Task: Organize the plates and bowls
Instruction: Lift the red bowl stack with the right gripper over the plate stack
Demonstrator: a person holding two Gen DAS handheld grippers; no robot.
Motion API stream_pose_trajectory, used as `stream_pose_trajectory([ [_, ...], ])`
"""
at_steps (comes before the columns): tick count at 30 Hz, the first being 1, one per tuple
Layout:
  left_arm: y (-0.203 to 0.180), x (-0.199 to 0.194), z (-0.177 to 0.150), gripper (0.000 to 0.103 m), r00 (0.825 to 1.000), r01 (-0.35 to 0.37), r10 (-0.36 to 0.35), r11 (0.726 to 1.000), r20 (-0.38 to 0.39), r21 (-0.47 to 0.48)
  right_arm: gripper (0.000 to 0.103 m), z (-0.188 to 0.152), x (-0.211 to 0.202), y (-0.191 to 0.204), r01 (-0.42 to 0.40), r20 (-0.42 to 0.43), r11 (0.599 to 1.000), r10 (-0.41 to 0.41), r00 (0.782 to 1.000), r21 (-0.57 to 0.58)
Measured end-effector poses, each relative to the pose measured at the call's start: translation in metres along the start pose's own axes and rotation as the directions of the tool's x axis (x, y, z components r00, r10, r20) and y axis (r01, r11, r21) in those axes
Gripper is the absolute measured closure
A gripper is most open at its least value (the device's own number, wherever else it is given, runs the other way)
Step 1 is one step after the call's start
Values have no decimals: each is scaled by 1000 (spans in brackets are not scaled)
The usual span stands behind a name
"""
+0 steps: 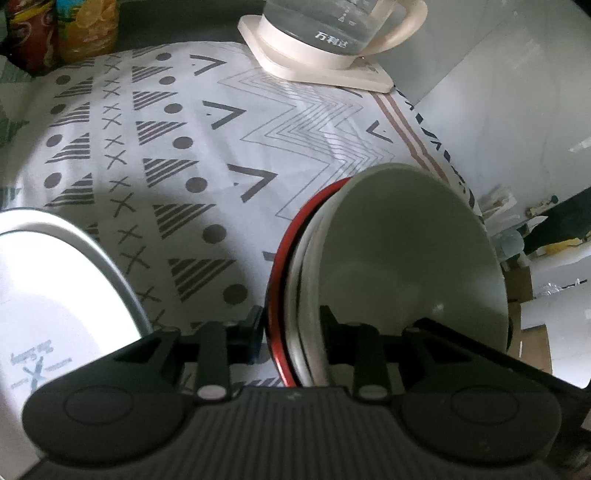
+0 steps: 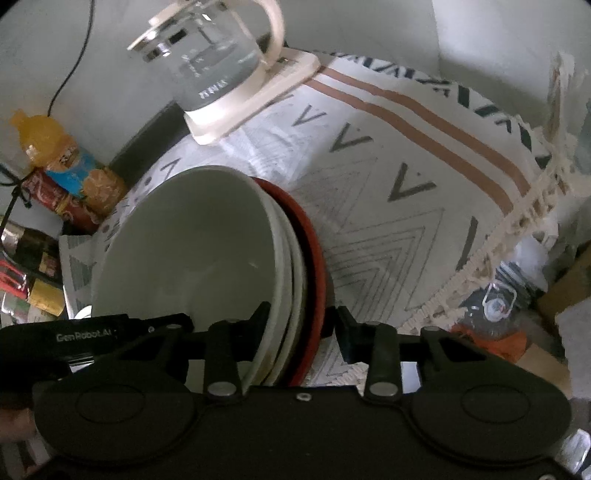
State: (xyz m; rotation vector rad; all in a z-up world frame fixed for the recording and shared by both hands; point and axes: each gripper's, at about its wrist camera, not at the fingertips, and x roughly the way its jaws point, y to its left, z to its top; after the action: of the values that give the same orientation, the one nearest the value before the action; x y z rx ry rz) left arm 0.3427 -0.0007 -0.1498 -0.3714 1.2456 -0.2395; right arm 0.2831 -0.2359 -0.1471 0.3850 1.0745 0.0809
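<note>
- A white plate is lying to the left of the left hand-held gripper, apart from its fingers, on the patterned cloth covering the surface.
- The left hand-held gripper is clenching the rim of a stack of dishes: a pale bowl nested on white plates, with a red-rimmed plate outermost. One finger is sitting outside the red rim, the other inside the bowl.
- The stack is leaning out ahead of this gripper and to its right, near the cloth's edge.
- A glass kettle on its cream base is standing well ahead of the gripper; snack packets are lying far ahead to the left.
- In the right wrist view, the right hand-held gripper is straddling the opposite rim of the same stack, the bowl to its left and the red-rimmed plate by its right finger; whether its pads are pressing, I cannot tell.
- The kettle is standing ahead of this gripper, to the left.
</note>
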Motion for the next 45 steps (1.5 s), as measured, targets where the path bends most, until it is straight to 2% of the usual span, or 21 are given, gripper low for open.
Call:
stream_pose_trajectory([
  [12, 1, -46, 4, 74, 993, -29, 28, 1000, 111, 3, 68, 11, -17, 27, -54, 49, 998, 55, 997, -35],
  [22, 23, -86, 3, 74, 979, -61, 74, 995, 192, -72, 68, 18, -25, 68, -126, 67, 984, 135, 989, -125],
  [33, 57, -119, -12, 74, 962, -99, 139, 980, 237, -173, 68, 8, -17, 111, -196, 23, 957, 206, 978, -213],
  [45, 105, -151, -39, 74, 939, -140, 221, 945, 263, -296, 68, -12, -5, 163, -270, -59, 914, 265, 962, -304],
])
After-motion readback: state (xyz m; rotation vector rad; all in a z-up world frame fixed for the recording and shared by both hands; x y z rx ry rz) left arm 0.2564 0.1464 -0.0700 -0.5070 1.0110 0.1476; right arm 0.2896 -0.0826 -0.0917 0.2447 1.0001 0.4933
